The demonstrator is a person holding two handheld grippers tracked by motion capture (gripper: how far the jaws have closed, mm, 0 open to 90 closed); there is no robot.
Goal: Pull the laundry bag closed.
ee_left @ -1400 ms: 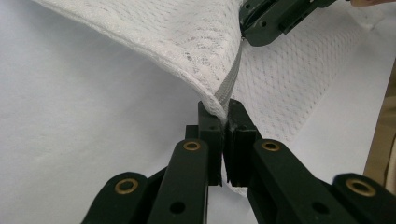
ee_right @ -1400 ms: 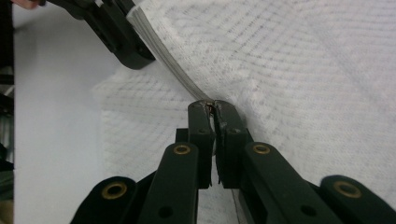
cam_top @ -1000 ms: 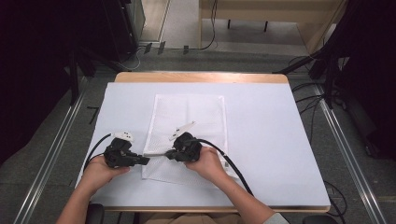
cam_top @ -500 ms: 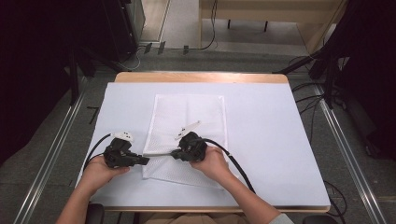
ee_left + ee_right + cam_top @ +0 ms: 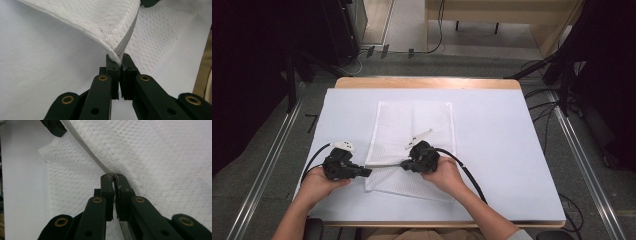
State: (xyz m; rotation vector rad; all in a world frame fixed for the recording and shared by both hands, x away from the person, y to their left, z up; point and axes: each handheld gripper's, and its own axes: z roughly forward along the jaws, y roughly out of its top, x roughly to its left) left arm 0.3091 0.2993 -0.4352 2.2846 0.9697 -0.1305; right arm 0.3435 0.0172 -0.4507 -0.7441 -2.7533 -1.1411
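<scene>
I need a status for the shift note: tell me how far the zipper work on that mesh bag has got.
Done: both grips are set. The left gripper is shut on the corner of the white mesh bag at the zipper end; the right gripper pinches the zipper line partway along. In hand: the zipper is pulled taut between them. Left: the slide along the remaining stretch; whether it is opening or closing I cannot tell.

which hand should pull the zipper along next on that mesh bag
Right, probably. The right claw is shut on the zipper partway along the mesh bag, seemingly at the slider. The left claw pinches the bag's corner, anchoring it.
</scene>
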